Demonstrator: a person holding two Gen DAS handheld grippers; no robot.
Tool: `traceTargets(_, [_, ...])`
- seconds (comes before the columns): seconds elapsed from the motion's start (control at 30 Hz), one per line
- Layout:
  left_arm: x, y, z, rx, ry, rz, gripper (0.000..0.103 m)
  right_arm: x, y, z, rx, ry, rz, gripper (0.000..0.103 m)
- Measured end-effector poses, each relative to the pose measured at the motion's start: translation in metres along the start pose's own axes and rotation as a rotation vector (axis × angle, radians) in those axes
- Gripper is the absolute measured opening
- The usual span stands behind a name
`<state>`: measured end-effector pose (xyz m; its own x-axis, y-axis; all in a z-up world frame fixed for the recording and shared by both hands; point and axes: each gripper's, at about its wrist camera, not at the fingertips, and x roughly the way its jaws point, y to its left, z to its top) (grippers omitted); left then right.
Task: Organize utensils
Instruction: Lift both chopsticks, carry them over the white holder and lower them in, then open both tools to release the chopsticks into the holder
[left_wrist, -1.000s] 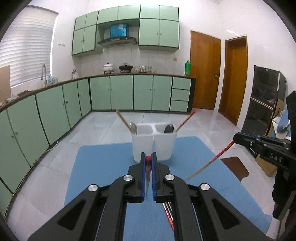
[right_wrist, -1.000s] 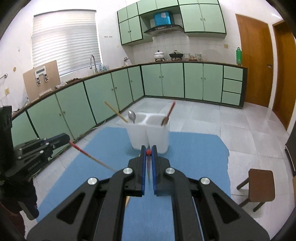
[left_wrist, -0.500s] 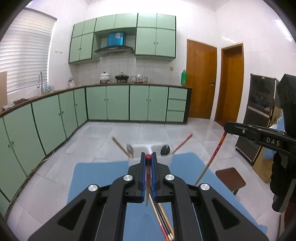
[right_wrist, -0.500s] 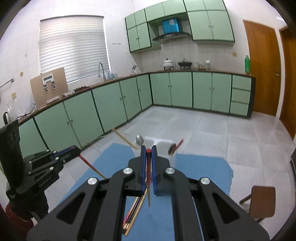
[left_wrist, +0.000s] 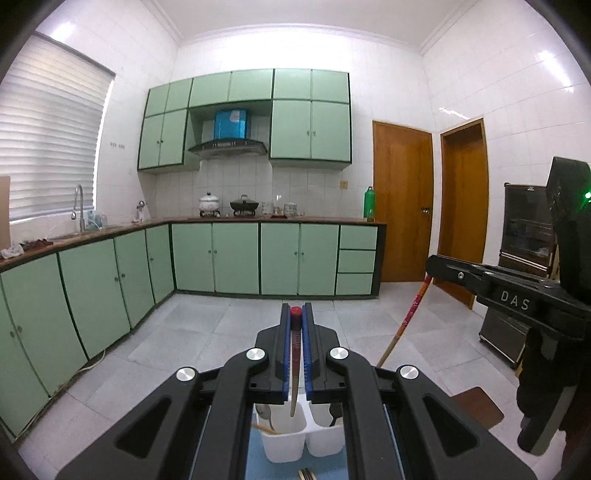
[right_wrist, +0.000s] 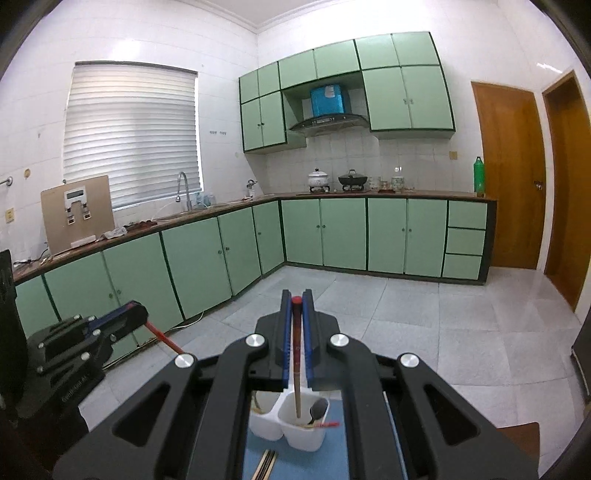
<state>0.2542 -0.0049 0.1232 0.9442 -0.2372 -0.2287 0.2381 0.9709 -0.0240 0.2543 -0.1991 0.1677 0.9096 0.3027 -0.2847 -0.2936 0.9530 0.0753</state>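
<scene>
Two chopsticks are clamped, one per gripper: the left gripper (left_wrist: 296, 314) is closed on a red-capped chopstick (left_wrist: 294, 369), the right gripper (right_wrist: 296, 297) on its match (right_wrist: 296, 373). Both are raised since a second ago; the white two-compartment holder (right_wrist: 295, 432) is now seen below the tips, no longer ahead. Each compartment holds a spoon and a stick. Spare chopsticks (right_wrist: 266, 461) lie on the blue mat (right_wrist: 332, 461).

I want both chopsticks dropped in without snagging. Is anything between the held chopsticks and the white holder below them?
Nothing visible blocks either. The left gripper's chopstick hangs over the white holder; the right gripper's chopstick hangs over its other compartment, beside a spoon.
</scene>
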Motion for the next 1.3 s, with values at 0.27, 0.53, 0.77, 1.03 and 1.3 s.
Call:
traceTargets(0.27, [0.067,0.015,-0.032,-0.031,0.100,0.008,0.005,0.061,-0.006,-0.033,0.018,0.077,-0.001,0.005])
traceTargets(0.53, [0.094,0.025,-0.057,-0.049,0.195,-0.002,0.008,0.091,-0.007,-0.072,0.027,0.205,-0.007,0.010])
traceTargets(0.77, [0.068,0.026,-0.051,-0.047,0.159,-0.004,0.026,0.057,-0.016,-0.065,0.063,0.139,-0.036,0.039])
traceTargets(1.03, [0.005,0.022,-0.059,-0.041,0.105,0.028,0.056,-0.015,-0.017,-0.086,0.048,0.068,-0.060,0.062])
traceTargets(1.3, [-0.043,0.024,-0.119,-0.087,0.190,0.058,0.065,-0.066,-0.002,-0.156,0.041,0.109,-0.094,0.085])
